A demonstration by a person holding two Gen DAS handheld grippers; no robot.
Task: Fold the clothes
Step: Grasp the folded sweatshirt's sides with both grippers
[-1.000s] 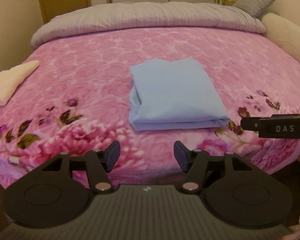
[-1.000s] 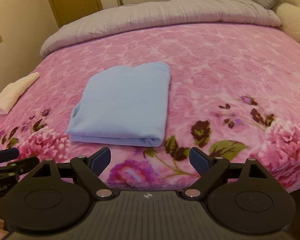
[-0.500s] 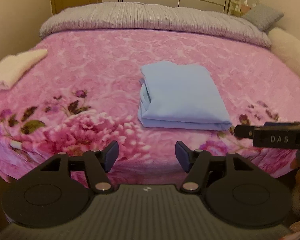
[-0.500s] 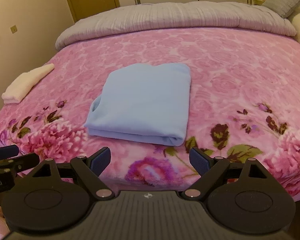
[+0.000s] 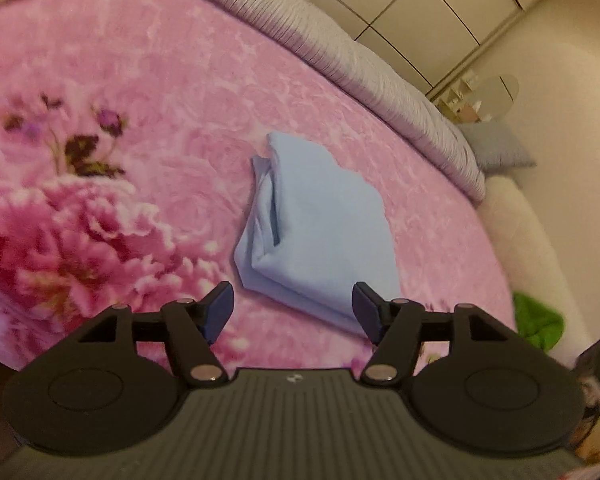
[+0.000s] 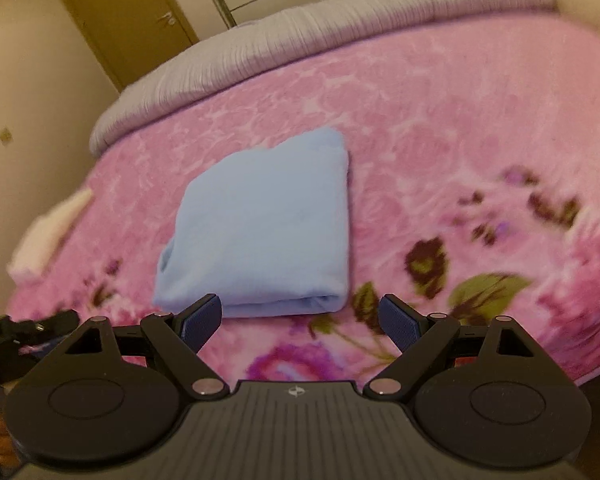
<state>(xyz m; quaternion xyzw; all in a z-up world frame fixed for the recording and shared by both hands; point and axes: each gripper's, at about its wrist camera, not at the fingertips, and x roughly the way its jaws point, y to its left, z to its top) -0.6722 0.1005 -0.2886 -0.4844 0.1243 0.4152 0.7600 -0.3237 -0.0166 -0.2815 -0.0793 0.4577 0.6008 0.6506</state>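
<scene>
A light blue garment (image 5: 320,224) (image 6: 264,228) lies folded into a compact rectangle on the pink floral blanket (image 5: 148,92) (image 6: 460,128). My left gripper (image 5: 293,312) is open and empty, hovering close over the folded garment's near corner. My right gripper (image 6: 301,320) is open and empty too, just short of the garment's near folded edge. Both views are tilted and partly blurred. The left gripper's body shows as a dark shape at the left edge of the right wrist view.
A cream folded cloth (image 6: 48,236) lies at the bed's left edge. A grey duvet (image 5: 360,60) (image 6: 300,40) is bunched along the head of the bed. A white bolster (image 5: 540,256) and something green (image 5: 538,320) lie at the right side. A wooden door (image 6: 128,20) stands behind.
Both grippers have tilted and moved closer to the folded blue garment; the left view rolled sharply. The garment has not moved. Both grippers stay open.
</scene>
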